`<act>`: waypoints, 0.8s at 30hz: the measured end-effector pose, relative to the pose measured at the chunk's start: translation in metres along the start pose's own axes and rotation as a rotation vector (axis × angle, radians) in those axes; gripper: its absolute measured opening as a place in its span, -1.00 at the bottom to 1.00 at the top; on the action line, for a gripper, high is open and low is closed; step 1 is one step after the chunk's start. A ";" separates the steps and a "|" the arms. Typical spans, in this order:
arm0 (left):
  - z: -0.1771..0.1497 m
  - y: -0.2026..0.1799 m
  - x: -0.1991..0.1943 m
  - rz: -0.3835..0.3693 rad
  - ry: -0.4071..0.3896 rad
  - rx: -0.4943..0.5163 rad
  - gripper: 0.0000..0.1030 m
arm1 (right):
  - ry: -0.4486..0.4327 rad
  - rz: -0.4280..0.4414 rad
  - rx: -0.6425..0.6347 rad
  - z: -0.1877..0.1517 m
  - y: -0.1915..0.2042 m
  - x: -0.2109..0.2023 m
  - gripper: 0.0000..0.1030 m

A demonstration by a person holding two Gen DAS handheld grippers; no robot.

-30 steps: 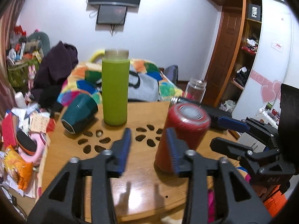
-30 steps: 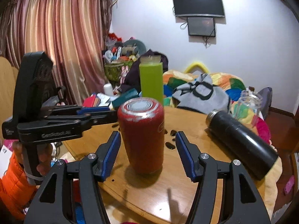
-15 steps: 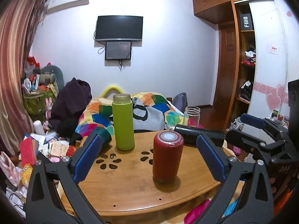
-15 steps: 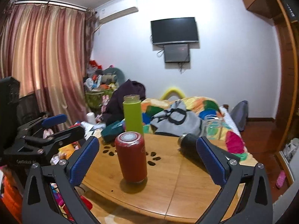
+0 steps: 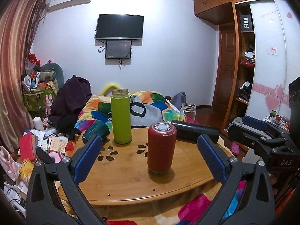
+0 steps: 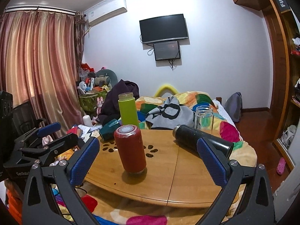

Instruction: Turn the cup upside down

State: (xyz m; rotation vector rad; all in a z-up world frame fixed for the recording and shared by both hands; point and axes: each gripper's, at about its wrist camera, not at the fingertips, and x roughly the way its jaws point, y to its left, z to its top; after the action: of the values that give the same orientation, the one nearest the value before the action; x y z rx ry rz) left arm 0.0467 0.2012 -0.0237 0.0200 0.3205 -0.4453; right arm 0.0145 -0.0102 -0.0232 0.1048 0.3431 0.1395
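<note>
Both my claws, left and right, gape wide and empty (cup ahead between the pads), so a careless sweep could topple it.

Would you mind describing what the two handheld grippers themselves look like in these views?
Both the left gripper and the right gripper have black triangular-frame fingers with silver screws and blue textured pads. Seen from the side, the right gripper's body bears white "DAS" lettering, the left one's "GenRobot". An orange sleeve shows beneath the left gripper.
</note>
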 end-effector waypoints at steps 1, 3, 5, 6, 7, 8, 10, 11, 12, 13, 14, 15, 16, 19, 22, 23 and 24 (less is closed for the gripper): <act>0.000 -0.001 0.000 0.003 -0.002 0.002 1.00 | -0.001 -0.001 -0.001 0.000 0.001 0.000 1.00; 0.000 -0.001 -0.001 0.008 -0.005 0.008 1.00 | -0.002 0.000 -0.001 0.000 0.001 0.001 1.00; -0.001 -0.002 -0.002 0.009 -0.007 0.012 1.00 | 0.000 0.002 0.001 -0.001 0.000 0.001 1.00; -0.001 -0.003 -0.002 0.009 -0.008 0.013 1.00 | 0.001 0.003 0.002 -0.001 0.000 0.001 1.00; -0.002 -0.002 -0.002 0.010 -0.008 0.013 1.00 | 0.002 0.004 0.003 -0.002 0.000 -0.001 1.00; -0.002 -0.002 -0.002 0.010 -0.008 0.011 1.00 | 0.003 0.005 0.004 -0.001 0.000 0.000 1.00; -0.002 -0.002 -0.002 0.011 -0.007 0.010 1.00 | 0.006 0.006 0.003 -0.001 0.000 0.000 1.00; -0.001 -0.002 -0.003 0.012 -0.007 0.009 1.00 | 0.007 0.006 0.002 -0.001 0.000 0.001 1.00; -0.001 -0.002 -0.003 0.013 -0.007 0.008 1.00 | 0.008 0.005 0.000 -0.001 0.000 0.001 1.00; -0.001 -0.002 -0.003 0.013 -0.007 0.008 1.00 | 0.007 0.005 -0.001 -0.001 0.001 0.001 1.00; -0.001 -0.002 -0.003 0.015 -0.008 0.007 1.00 | 0.006 0.005 -0.001 -0.001 0.001 0.001 1.00; -0.001 -0.002 -0.003 0.016 -0.008 0.007 1.00 | 0.006 0.006 0.000 -0.001 0.001 0.001 1.00; -0.001 -0.002 -0.003 0.016 -0.009 0.007 1.00 | 0.006 0.006 0.000 -0.001 0.001 0.001 1.00; -0.001 -0.001 -0.004 0.017 -0.010 0.007 1.00 | 0.005 0.007 0.000 -0.001 0.001 0.001 1.00; -0.001 -0.001 -0.004 0.015 -0.010 0.009 1.00 | 0.006 0.005 0.000 -0.001 0.001 0.001 1.00; 0.000 0.000 -0.003 0.014 -0.010 0.011 1.00 | 0.005 0.006 0.000 -0.001 0.001 0.001 1.00; 0.000 0.000 -0.004 0.014 -0.010 0.012 1.00 | 0.004 0.006 0.000 -0.001 0.001 0.001 1.00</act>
State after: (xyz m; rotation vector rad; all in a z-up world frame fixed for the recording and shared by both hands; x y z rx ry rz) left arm 0.0432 0.2027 -0.0227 0.0313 0.3073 -0.4336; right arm 0.0149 -0.0088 -0.0239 0.1054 0.3472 0.1462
